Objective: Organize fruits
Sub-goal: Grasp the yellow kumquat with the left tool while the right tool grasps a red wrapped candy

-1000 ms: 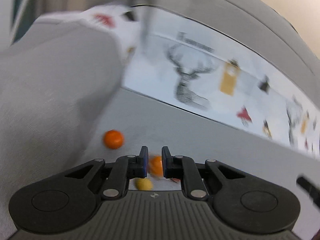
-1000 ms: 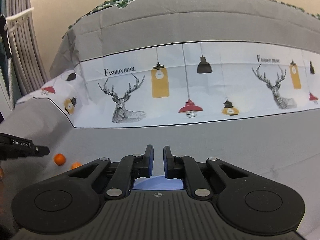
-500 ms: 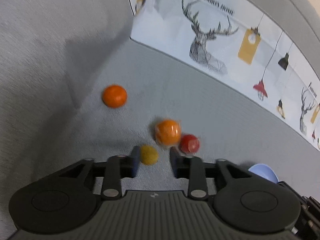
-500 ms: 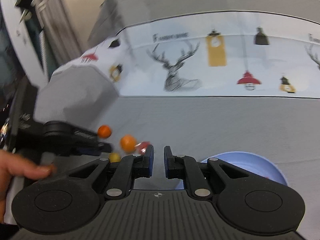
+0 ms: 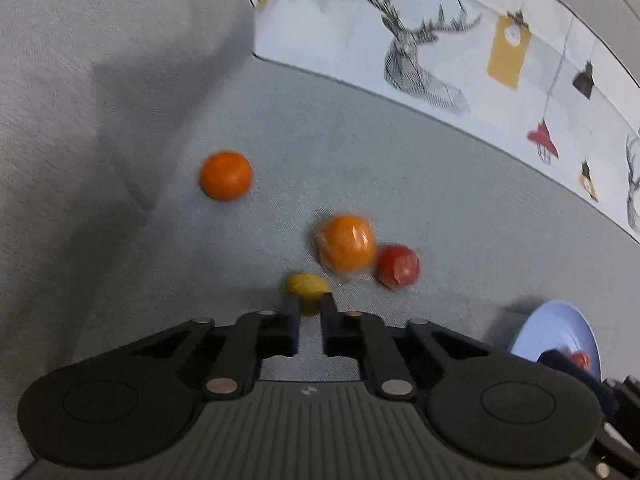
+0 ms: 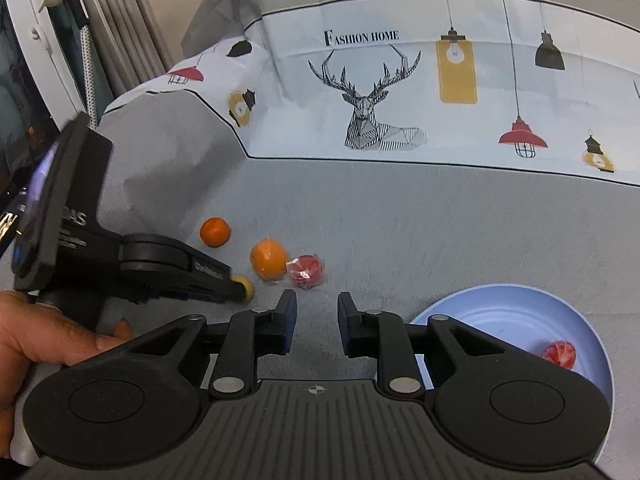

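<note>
Fruits lie on a grey cushion: a bare tangerine [image 5: 226,176] [image 6: 215,232], a wrapped orange [image 5: 347,242] [image 6: 269,259], a red wrapped fruit [image 5: 399,266] [image 6: 307,271] and a small yellow fruit [image 5: 306,284] [image 6: 247,287]. My left gripper [image 5: 307,300] [image 6: 240,289] points steeply down, shut on the yellow fruit, which still rests on the cushion. A pale blue plate [image 6: 500,304] [image 5: 560,328] at the right holds one red wrapped fruit [image 6: 559,354]. My right gripper [image 6: 317,300] hovers between plate and fruits with its jaws opening and nothing between them.
A printed cloth [image 6: 400,92] with deer and lamps covers the backrest behind the fruits. A grey armrest [image 6: 168,152] rises at the left, close to the tangerine. A person's hand [image 6: 40,340] holds the left gripper's handle. Curtains [image 6: 116,20] hang at the far left.
My left gripper came down over the fruits, spread its jaws around the yellow fruit and closed on it. The right gripper swung left and tilted down, and its jaws have parted.
</note>
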A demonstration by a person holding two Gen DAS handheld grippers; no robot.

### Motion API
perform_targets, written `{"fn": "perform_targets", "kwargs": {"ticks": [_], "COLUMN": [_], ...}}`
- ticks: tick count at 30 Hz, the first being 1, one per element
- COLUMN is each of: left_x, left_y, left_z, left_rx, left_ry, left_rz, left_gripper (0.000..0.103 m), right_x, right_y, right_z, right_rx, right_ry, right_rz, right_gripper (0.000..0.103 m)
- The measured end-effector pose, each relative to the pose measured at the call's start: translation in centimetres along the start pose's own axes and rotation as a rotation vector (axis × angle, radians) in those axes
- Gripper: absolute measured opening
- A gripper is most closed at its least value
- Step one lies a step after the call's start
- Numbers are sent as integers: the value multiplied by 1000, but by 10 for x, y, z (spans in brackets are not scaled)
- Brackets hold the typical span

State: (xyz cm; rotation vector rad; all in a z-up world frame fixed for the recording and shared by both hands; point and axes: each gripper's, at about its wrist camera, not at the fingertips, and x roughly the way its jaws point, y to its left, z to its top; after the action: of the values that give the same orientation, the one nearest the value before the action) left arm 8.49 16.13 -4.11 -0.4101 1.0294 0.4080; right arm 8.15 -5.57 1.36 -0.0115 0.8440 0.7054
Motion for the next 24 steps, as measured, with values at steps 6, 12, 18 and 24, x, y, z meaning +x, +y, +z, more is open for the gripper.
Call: {"fn": "perform_targets", "kwargs": {"ticks": [6,12,18,24], "left_x": [-2,-9,-6,-2], "left_y": [9,30,32,27], "left_z": [1,3,3,2], "left_rx": [-40,-138,-159,-139], "left_ry": [10,-18,-9,-6], "left_rz": [10,-42,-117,-115], "left_gripper": [9,14,22,28], "right_x": [13,34,60,89], "right_y": [6,12,14,19], "right_z": [2,6,12,18], "right_rx": [-18,-55,-69,-98], "right_ry": [18,41,67,91], "right_rz": [-4,-13,-15,-10], "right_gripper": [24,24,24,31]}}
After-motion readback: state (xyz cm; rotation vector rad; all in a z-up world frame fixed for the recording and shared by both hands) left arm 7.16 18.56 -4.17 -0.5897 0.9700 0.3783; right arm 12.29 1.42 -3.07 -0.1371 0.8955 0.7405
